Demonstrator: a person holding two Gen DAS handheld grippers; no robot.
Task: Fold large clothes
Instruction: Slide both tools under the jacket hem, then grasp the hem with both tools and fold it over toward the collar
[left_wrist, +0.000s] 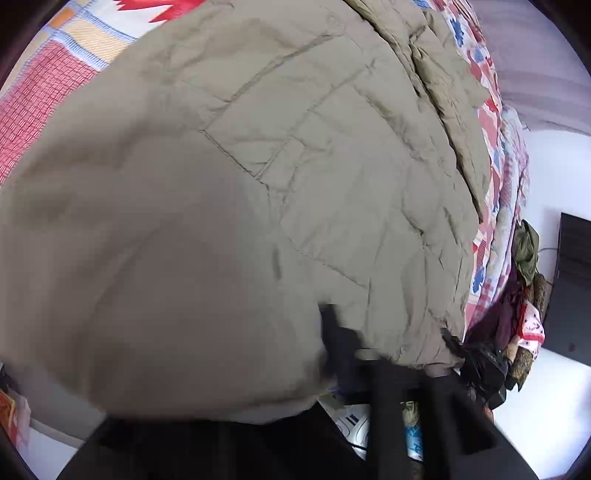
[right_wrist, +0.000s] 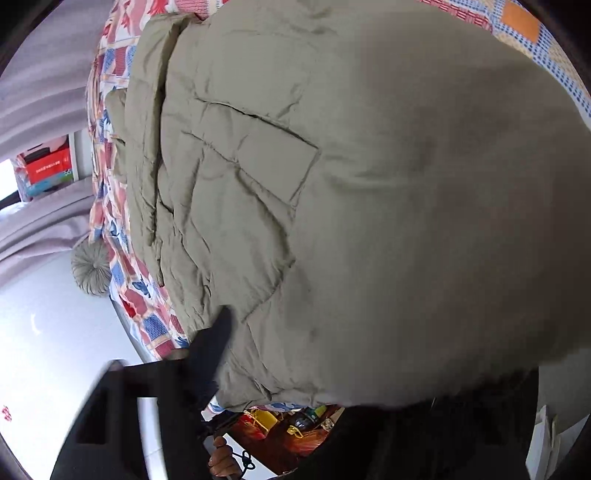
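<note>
1. Khaki coat (left_wrist: 295, 166) spread flat on patterned bedspread (left_wrist: 44, 107), long axis running away from both claws.
2. Left claw (left_wrist: 332, 350) clamped on near hem, one finger on top, fabric bulging over the other.
3. Right claw (right_wrist: 221, 343) likewise clamped on hem, at the opposite corner.
4. Far end ahead: likely fold direction.

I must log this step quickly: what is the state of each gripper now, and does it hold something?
Left gripper: closed on the hem of the khaki jacket.
Right gripper: closed on the same jacket's hem.
</note>
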